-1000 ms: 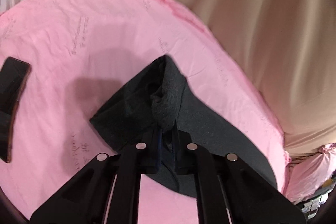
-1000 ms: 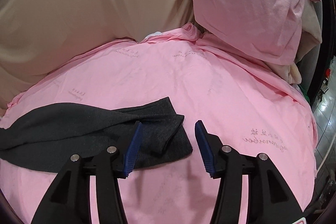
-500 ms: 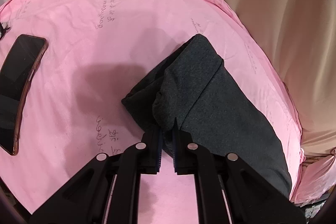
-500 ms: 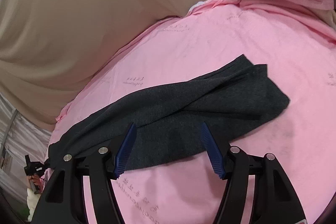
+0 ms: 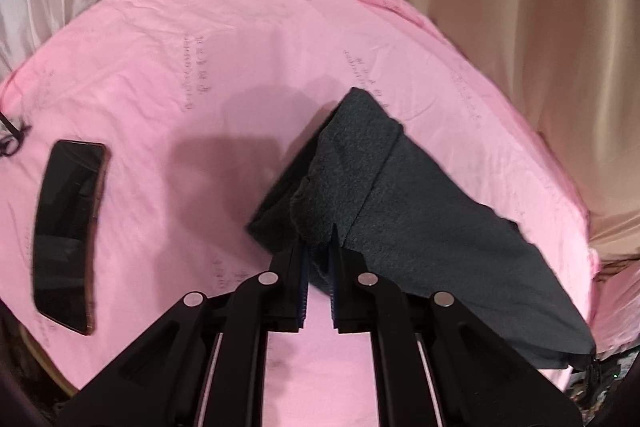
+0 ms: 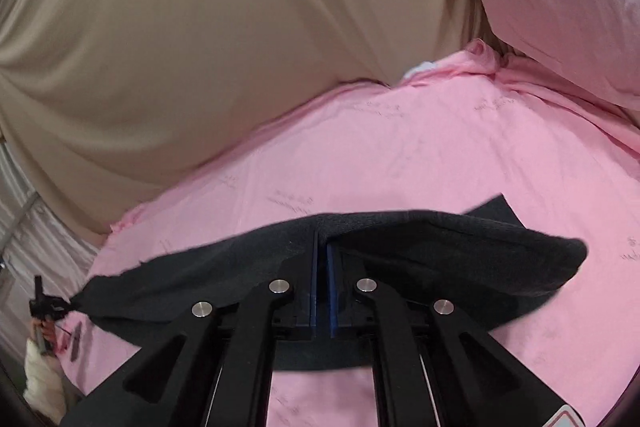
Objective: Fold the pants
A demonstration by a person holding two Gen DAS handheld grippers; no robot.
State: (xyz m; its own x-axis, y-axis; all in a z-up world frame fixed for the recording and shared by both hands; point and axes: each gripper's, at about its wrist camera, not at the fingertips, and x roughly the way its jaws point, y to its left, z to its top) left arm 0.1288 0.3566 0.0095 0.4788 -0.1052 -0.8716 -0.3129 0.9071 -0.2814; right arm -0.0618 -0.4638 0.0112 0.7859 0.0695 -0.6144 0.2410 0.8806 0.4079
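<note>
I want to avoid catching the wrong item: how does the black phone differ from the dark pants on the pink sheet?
The phone is rigid, glossy and flat on the pink sheet; the pants are soft, matte and partly lifted. The phone lies untouched, while the left gripper and right gripper are both shut on the pants. Both are dark.
</note>
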